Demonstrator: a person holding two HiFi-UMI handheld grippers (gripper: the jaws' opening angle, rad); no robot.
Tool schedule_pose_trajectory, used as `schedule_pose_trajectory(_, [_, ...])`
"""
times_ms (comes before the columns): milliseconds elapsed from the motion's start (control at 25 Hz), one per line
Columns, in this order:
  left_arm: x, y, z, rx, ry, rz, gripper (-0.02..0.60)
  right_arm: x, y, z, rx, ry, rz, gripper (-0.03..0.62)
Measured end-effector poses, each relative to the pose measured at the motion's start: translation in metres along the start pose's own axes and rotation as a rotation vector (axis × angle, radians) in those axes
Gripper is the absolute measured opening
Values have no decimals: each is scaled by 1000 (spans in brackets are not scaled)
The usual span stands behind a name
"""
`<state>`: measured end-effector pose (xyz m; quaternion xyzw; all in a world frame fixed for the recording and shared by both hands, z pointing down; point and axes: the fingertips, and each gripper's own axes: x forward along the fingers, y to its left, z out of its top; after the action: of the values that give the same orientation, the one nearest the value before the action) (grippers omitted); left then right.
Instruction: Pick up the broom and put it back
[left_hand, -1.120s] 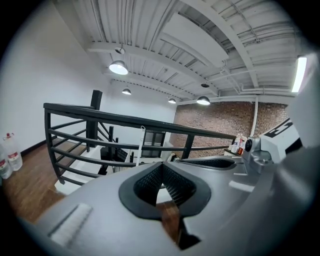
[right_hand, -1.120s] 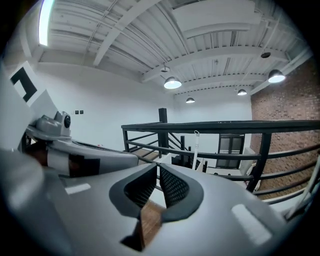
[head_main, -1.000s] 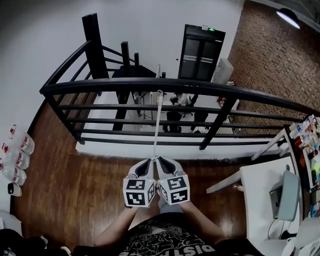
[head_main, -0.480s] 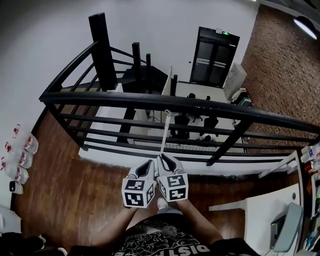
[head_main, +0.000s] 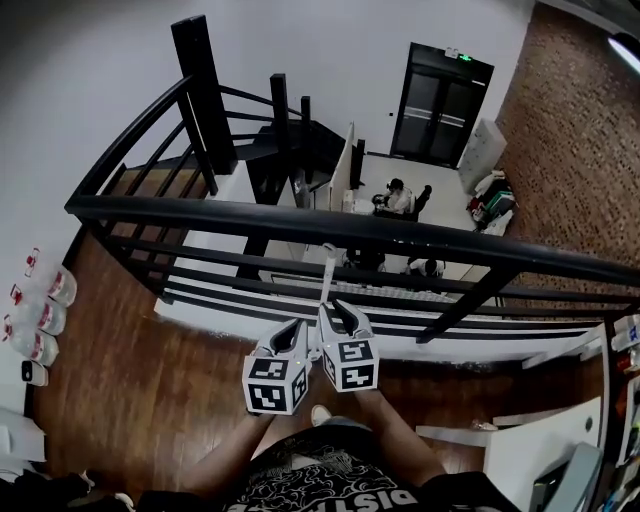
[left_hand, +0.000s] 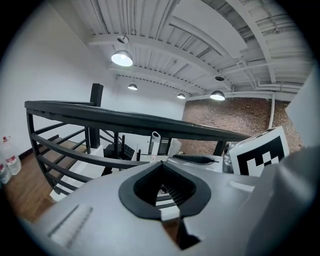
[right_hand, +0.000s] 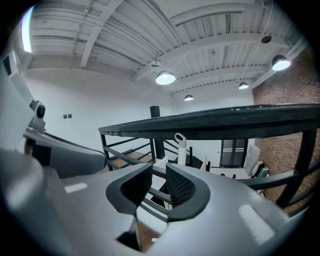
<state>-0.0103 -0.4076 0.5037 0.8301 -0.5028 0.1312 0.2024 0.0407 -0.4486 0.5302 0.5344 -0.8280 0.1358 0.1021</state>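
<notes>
While leaning on rail (head_main: 300, 218), broom (head_main: 326, 270): likely light, stiff, smooth.
Hold: mid-handle, 12 o'clock.
Left gripper (head_main: 296, 325): together, empty.
Right gripper (head_main: 334, 308): opening, nothing clamped.

Premises: the upper mezzanine of a loft-style office. A wooden floor (head_main: 130, 380) ends at a black metal railing (head_main: 330, 228), which overlooks a lower level (head_main: 445, 185) at 12 o'clock where seated people (head_main: 398, 198) work. Supporting features: black double door (head_main: 445, 100) at 1 o'clock, brick wall (head_main: 580, 130) at 2 o'clock, exposed ribbed ceiling (left_hand: 200, 40) with pendant lamps (left_hand: 122, 58).
</notes>
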Motion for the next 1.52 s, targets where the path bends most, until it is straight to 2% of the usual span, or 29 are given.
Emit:
schedule_pose_trajectory(280, [39, 9, 12, -4, 16, 19, 5, 42, -34, -2, 22, 34, 5, 89])
schedule_pose_trajectory(600, [60, 28, 15, -15, 33, 46, 5, 85, -54, -8, 39, 67, 6, 130])
schedule_pose_trajectory(1120, [73, 59, 16, -48, 36, 101, 5, 134, -74, -19, -1, 123, -7, 132])
schedule_pose_trajectory(1160, [73, 60, 16, -49, 36, 103, 5, 134, -75, -19, -7, 122, -9, 104])
schedule_pose_trajectory(1520, [76, 60, 19, -45, 34, 91, 5, 135, -75, -19, 7, 105, 9, 98])
